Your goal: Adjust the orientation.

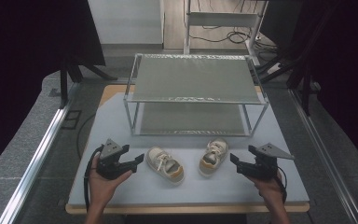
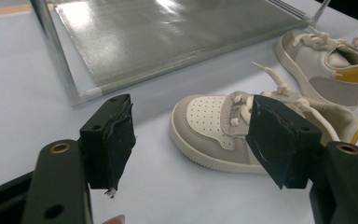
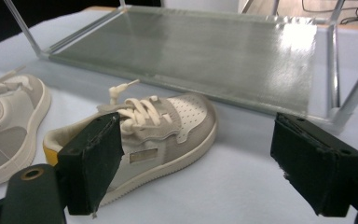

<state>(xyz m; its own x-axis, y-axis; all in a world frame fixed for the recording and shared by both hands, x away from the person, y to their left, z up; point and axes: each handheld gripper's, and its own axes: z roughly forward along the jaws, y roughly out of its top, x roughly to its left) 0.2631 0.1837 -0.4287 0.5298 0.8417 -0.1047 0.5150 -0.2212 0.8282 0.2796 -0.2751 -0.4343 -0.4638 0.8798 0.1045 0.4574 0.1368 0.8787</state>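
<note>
Nothing placed yet, by the look of it: both shelves of the two-tier rack [image 1: 196, 79] stand bare, both sneakers lie on the worktop [image 1: 121, 191] in front of it, toward the near edge. All the lifting seems left to do.

Left gripper [image 1: 137, 160]: fingers [image 2: 109, 140] wide, holding nothing, hovering just left of the left sneaker [image 1: 165, 164]. In the left gripper view that shoe lies beyond the fingers, partly behind the right-hand one, not between them.

Right sneaker [image 1: 213, 157]: toe toward the rack, near its partner, apart from it.

Right gripper [image 1: 235, 162]: fingers [image 3: 93, 161] wide, empty, just right of that shoe, untouched.
</note>
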